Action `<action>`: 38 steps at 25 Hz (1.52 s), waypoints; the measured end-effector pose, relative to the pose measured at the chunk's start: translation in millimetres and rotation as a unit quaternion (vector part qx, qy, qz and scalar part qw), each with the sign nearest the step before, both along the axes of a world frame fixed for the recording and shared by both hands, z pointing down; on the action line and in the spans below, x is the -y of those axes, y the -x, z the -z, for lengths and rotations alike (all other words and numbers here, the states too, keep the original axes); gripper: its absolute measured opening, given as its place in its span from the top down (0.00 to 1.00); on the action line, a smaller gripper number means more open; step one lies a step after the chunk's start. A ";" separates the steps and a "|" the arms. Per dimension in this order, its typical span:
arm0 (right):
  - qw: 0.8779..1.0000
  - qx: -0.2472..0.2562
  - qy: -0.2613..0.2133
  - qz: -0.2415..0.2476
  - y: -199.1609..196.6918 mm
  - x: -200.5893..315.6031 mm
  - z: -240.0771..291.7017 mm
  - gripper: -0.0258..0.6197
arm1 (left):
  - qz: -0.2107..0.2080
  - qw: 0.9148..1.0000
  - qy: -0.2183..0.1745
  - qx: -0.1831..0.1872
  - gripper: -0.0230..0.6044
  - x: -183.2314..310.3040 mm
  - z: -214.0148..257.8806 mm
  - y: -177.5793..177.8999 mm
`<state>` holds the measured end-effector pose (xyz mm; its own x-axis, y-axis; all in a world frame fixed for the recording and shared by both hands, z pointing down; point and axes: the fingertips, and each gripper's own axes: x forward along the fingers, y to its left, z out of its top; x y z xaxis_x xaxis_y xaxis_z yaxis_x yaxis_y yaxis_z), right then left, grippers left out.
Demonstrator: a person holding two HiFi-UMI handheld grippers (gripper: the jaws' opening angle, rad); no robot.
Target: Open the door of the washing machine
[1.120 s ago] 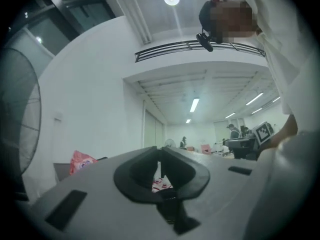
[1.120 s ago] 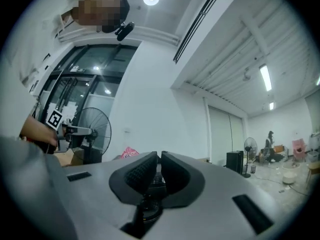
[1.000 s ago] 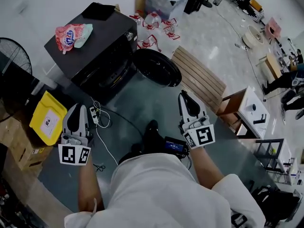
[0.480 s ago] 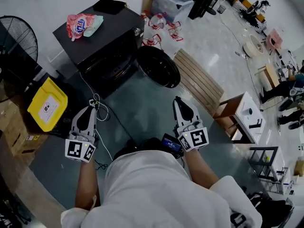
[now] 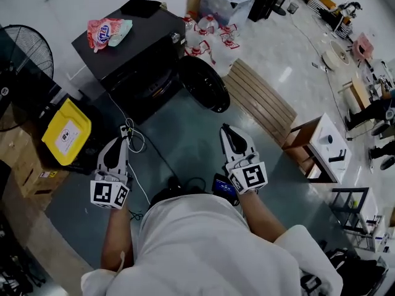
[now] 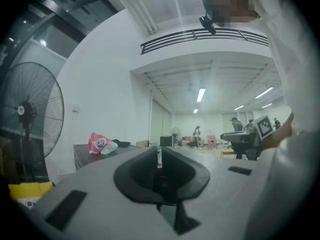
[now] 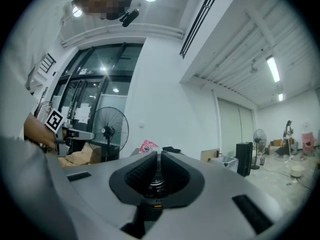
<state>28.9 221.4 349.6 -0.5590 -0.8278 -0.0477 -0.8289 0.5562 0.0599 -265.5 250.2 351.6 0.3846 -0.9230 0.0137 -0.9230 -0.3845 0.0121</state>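
The black washing machine [image 5: 133,48] stands at the upper left of the head view, its front [image 5: 148,88] facing me. A round black door [image 5: 203,84] stands out from the machine's front right corner, seemingly swung outward. My left gripper [image 5: 123,138] hovers over the floor in front of the machine, shut and holding nothing. My right gripper [image 5: 224,130] is level with it to the right, below the door, also shut and holding nothing. The left gripper view shows the closed jaw tips [image 6: 159,156] with the machine's top [image 6: 95,154] far to the left.
A pink bag [image 5: 108,31] and a dark item [image 5: 141,7] lie on the machine. Near it are a yellow box [image 5: 66,133], a fan [image 5: 24,48], water bottles [image 5: 210,36], a slatted wooden board [image 5: 262,100], a white stool [image 5: 324,143] and floor cables [image 5: 139,143].
In the head view the left gripper has drifted right and the right gripper left, so they stand closer together. Both have stayed shut. The round door now looks narrower.
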 end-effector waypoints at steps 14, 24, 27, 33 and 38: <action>1.000 0.010 0.010 0.020 -46.3 -27.7 -17.8 0.89 | 0.032 0.999 0.013 0.010 0.91 -35.7 -21.2 -49.8; 0.998 0.027 0.029 0.042 -47.2 -33.5 -24.7 0.90 | 0.012 0.999 0.032 0.010 0.91 -38.8 -25.8 -71.3; 0.998 0.026 0.032 0.049 -44.7 -35.5 -29.1 0.90 | 0.001 0.999 0.036 0.010 0.91 -39.8 -28.2 -77.6; 0.998 0.023 0.030 0.042 -49.1 -34.0 -35.2 0.90 | 0.003 0.999 0.042 0.006 0.91 -40.0 -33.1 -82.5; 0.999 0.024 0.032 0.037 -58.6 -35.5 -38.3 0.90 | 0.007 0.999 0.048 0.002 0.91 -41.8 -37.7 -85.9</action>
